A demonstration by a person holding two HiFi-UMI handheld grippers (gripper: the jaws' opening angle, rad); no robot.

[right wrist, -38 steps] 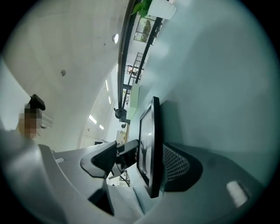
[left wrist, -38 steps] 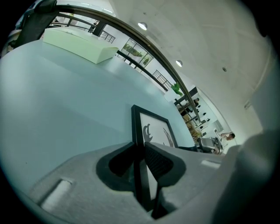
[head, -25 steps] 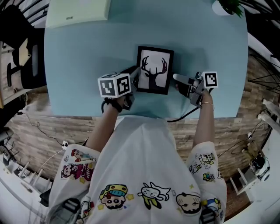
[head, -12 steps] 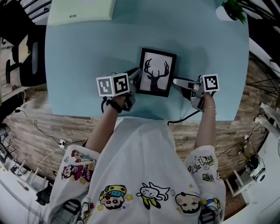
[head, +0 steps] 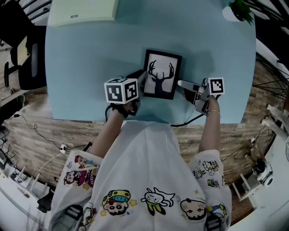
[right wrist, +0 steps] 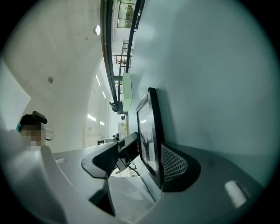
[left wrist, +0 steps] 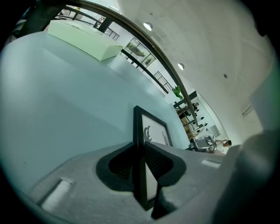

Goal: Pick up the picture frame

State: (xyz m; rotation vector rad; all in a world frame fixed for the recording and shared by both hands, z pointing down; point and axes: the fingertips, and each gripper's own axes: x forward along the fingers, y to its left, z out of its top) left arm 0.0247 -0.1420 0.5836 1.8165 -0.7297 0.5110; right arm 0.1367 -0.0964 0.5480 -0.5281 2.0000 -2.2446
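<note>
The picture frame is an upright rectangle with a narrow black border; inside is a white sheet bearing the black silhouette of a deer's head with wide antlers; it sits near the middle of the table, toward the person's side, with its long sides running away from the person; whether it rests on the surface or is raised off it, I cannot tell; the left gripper has the frame's left edge between its jaws, which have just been opening a little, yet both pads lie against the frame, one on its face and one on its back; the right gripper straddles the opposite edge with its jaws apart, one meshed pad against the frame's back and the other standing clear of the glass; the table top is a plain, pale blue, matte sheet; a flat pale green box lies at its far left corner and a potted plant at its far right corner; round the table runs a wooden plank floor with loose cables; a dark chair stands at the left; the left gripper view shows a pale ceiling with small lights
</note>
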